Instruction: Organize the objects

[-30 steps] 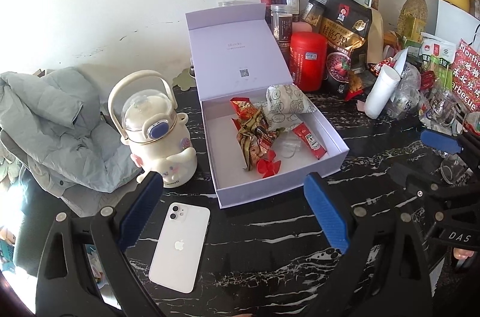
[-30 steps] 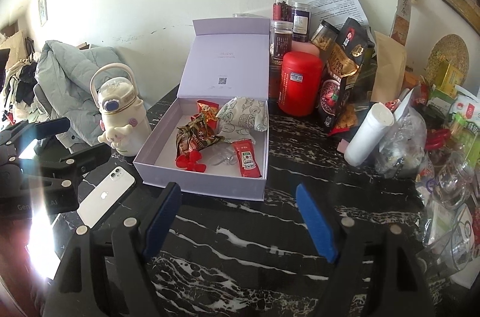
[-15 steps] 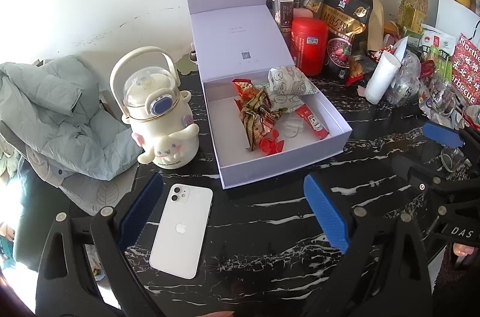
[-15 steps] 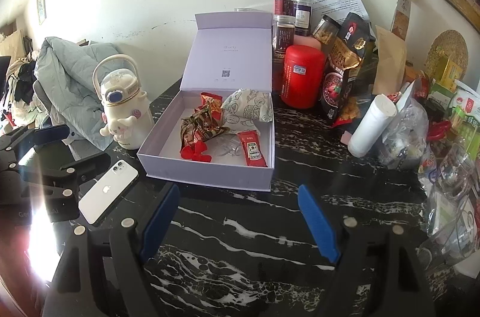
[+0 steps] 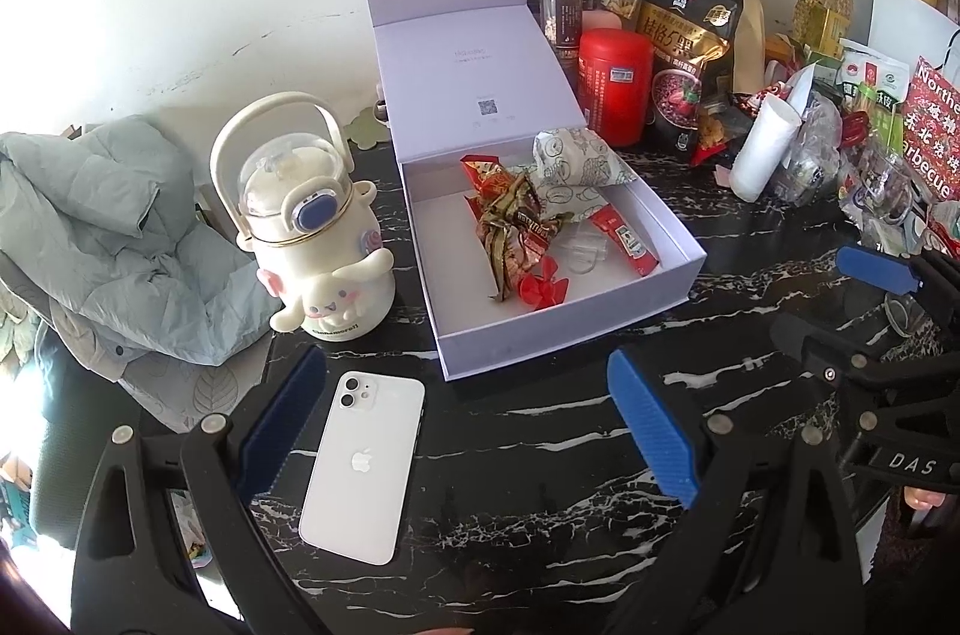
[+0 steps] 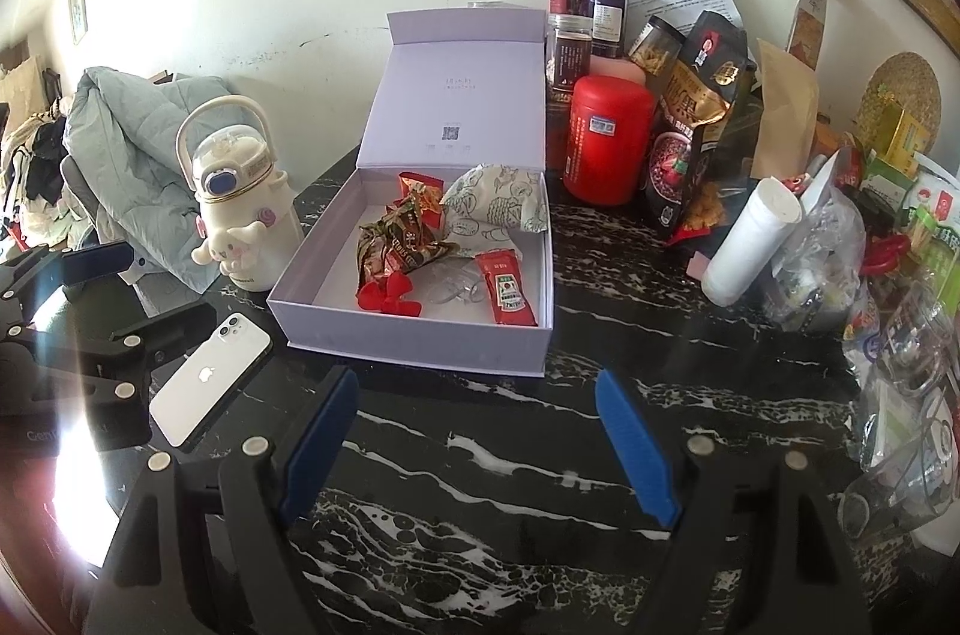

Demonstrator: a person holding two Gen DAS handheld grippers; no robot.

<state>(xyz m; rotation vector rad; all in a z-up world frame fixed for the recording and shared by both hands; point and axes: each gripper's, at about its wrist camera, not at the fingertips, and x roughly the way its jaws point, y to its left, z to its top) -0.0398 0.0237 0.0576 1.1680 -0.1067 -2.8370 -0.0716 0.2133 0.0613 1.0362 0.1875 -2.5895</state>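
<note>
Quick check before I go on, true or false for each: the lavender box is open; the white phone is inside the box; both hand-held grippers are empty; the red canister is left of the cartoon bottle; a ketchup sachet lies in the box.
1. The lavender box is open. True: its lid stands up at the back.
2. The white phone is in the box. False: it lies on the black table, face down.
3. The left hand-held gripper and right hand-held gripper are empty. True, both open.
4. The red canister is left of the cartoon bottle. False: it is right of it, beyond the box.
5. A ketchup sachet lies in the box. True.
</note>
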